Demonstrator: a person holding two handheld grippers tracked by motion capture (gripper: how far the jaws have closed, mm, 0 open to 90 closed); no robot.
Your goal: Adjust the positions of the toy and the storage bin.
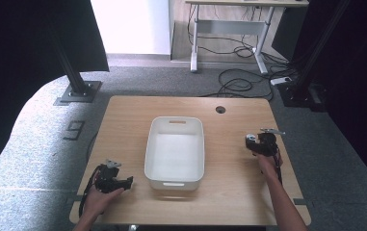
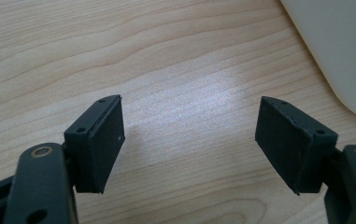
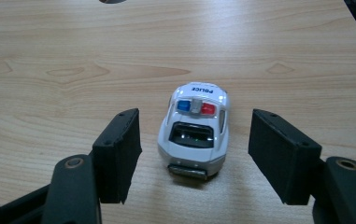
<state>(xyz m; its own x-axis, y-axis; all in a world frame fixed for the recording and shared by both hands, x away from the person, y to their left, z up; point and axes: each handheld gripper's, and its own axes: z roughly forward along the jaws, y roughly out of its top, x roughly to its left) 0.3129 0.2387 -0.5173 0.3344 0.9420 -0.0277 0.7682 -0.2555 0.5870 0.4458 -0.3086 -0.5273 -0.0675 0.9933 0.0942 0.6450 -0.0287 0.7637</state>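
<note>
Our right gripper has its jaws spread wide either side of the toy police car on the table, pads clear; our left gripper gapes empty beside the white bin.

White bin on wooden table

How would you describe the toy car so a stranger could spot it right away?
Start at the light wooden table and go right of the white plastic bin. The small white toy police car sits between the right hand-held gripper's open jaws, with red and blue roof lights.
</note>
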